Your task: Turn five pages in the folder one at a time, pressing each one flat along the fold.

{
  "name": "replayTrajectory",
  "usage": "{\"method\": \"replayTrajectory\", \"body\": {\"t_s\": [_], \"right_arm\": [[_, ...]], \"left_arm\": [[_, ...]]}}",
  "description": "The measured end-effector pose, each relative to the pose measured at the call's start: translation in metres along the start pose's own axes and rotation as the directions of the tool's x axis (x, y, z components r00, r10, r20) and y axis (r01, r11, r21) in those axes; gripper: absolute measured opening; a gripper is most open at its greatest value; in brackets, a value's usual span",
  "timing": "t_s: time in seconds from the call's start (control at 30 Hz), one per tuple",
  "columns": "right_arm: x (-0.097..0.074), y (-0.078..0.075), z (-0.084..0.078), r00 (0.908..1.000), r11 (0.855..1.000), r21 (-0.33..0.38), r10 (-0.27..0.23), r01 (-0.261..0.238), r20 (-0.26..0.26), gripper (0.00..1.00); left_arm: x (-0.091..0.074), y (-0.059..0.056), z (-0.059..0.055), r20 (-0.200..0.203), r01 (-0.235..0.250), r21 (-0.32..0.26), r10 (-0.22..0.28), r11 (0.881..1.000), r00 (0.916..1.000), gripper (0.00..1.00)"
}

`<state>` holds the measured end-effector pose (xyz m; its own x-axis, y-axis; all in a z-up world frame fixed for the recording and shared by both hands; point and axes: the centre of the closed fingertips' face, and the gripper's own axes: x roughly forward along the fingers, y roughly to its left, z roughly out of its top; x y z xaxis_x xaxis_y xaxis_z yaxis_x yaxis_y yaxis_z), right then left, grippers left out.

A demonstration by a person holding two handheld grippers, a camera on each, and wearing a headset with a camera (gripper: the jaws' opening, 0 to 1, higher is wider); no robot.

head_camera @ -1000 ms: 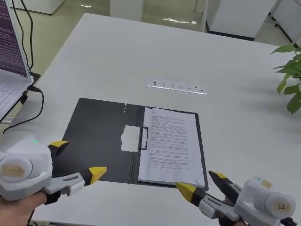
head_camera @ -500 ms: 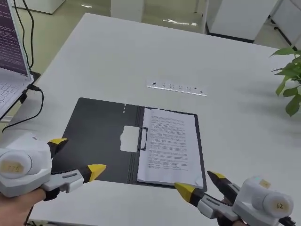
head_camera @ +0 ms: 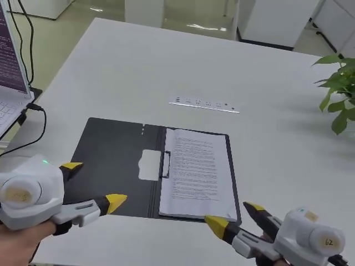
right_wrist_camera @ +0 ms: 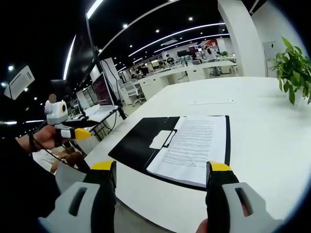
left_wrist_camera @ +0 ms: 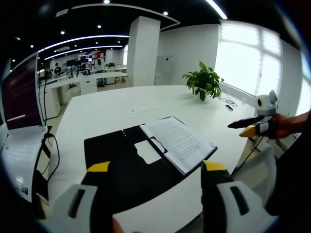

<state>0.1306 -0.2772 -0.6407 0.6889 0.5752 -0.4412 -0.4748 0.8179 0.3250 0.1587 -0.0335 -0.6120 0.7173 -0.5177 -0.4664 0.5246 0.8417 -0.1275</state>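
- The left tongs [head_camera: 93, 183] hovered open and empty over the near left corner of the folder [head_camera: 111, 160], above its black cover; they would likely serve best as the hold-down, set on that cover so the folder could not slide on the desk [head_camera: 138, 66]
- The right tongs [head_camera: 234, 216] hung open as well, gripping nothing, just off the near right corner of the paper stack [head_camera: 194, 172]; by the look of it, no page was lifted yet
- A clean turn would probably start at that loose corner, pinching only the top sheet near its edge, since the sheets lay tight together and two could rise as one
- The page would then want sweeping over to the left in an arc and pressing down along the fold, not tugging, or it might tear where it was held
- The folder lay open and flat at the near middle of the desk, well apart from the laptop [head_camera: 8, 83] on the left and the power strip [head_camera: 204, 104] beyond it
- Its left half was bare black cover with a small white patch [head_camera: 147, 164]; a black clip [head_camera: 165, 164] sat at the spine; the right half carried white printed pages, squared up and lying flat
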Motion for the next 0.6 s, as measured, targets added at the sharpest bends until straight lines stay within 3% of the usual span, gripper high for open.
{"method": "replayTrajectory", "body": {"t_s": [0.2, 0.37, 0.6], "right_arm": [[-0.003, -0.001, -0.006, 0.9994, 1.0, -0.011, -0.003, 0.003, -0.034, 0.74], [-0.005, 0.002, 0.0, 0.9997, 1.0, -0.026, 0.003, -0.003, -0.023, 0.73], [-0.008, 0.002, -0.002, 0.9999, 1.0, -0.015, 0.0, 0.0, -0.016, 0.74]], "left_arm": [[0.004, -0.002, 0.004, 0.006, 0.016, 0.009, -0.016, 1.0, 0.9998, 0.73], [0.01, -0.007, 0.009, 0.006, 0.039, 0.033, -0.039, 0.999, 0.9992, 0.72], [0.024, -0.019, 0.01, -0.026, 0.098, 0.088, -0.096, 0.991, 0.9951, 0.73]]}}
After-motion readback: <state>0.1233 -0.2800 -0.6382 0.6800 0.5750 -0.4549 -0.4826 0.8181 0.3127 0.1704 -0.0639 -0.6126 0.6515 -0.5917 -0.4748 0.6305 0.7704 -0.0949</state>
